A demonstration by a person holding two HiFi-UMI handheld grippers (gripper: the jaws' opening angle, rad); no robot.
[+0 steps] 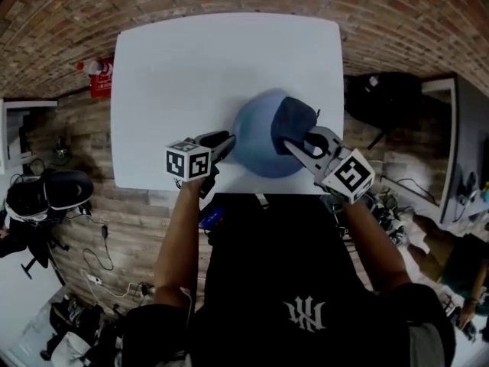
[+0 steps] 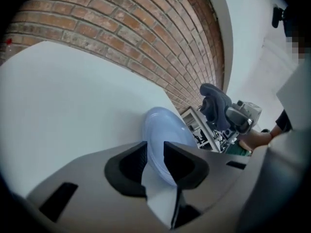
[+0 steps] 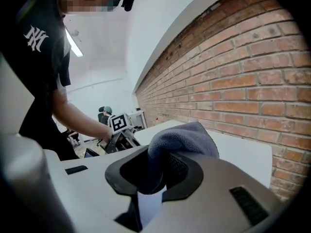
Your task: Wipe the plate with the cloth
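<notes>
While the plate is clamped by its rim in the left gripper at the near edge of the counter, the dark cloth — pinched in the right gripper — is held over its right side.

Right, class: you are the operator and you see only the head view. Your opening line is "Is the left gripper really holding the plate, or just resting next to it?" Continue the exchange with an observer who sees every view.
Observer: Holding it. The left gripper view shows the left gripper shut on the rim of the plate.
Operator: And the cloth, is it gripped or just lying there?
Observer: Gripped. The right gripper view shows the right gripper shut on it, with a fold bulging above the jaws.
</notes>
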